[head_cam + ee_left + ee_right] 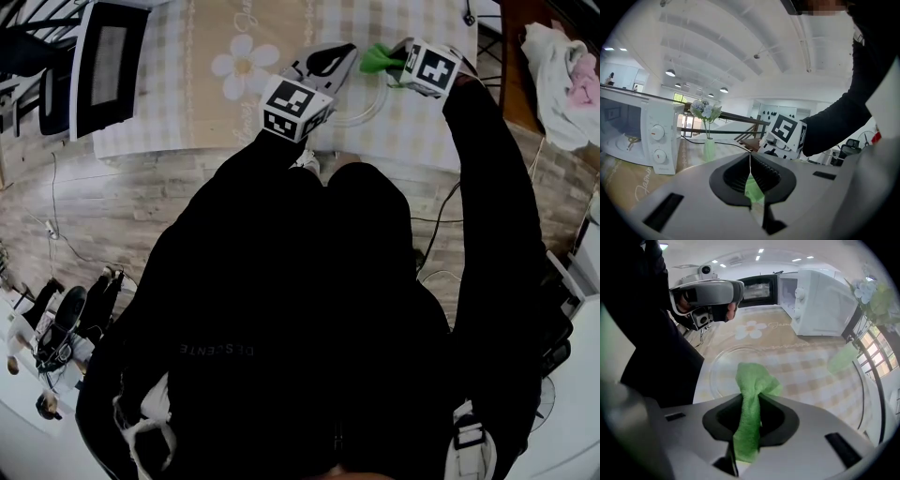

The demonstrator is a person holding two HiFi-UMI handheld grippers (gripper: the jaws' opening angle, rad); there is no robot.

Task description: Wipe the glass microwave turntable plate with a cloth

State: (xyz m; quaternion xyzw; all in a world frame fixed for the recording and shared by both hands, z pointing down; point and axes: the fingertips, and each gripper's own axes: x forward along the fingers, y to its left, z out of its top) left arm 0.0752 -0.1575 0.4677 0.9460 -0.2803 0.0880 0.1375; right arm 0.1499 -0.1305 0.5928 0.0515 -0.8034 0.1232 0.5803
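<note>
White microwave [647,136] and flower vase [708,151] stand on a checked tablecloth [206,103].

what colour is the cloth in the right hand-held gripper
The cloth is bright green, clearest in the right gripper view.

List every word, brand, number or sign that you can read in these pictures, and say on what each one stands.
"DESCENTE": upside down in the head view, on the person's black top.
Cursive word on the tablecloth, beside the microwave: too blurred to read with certainty.
Microwave dials: no readable marks.
Marker cubes: coded square patterns only, no letters.
</note>
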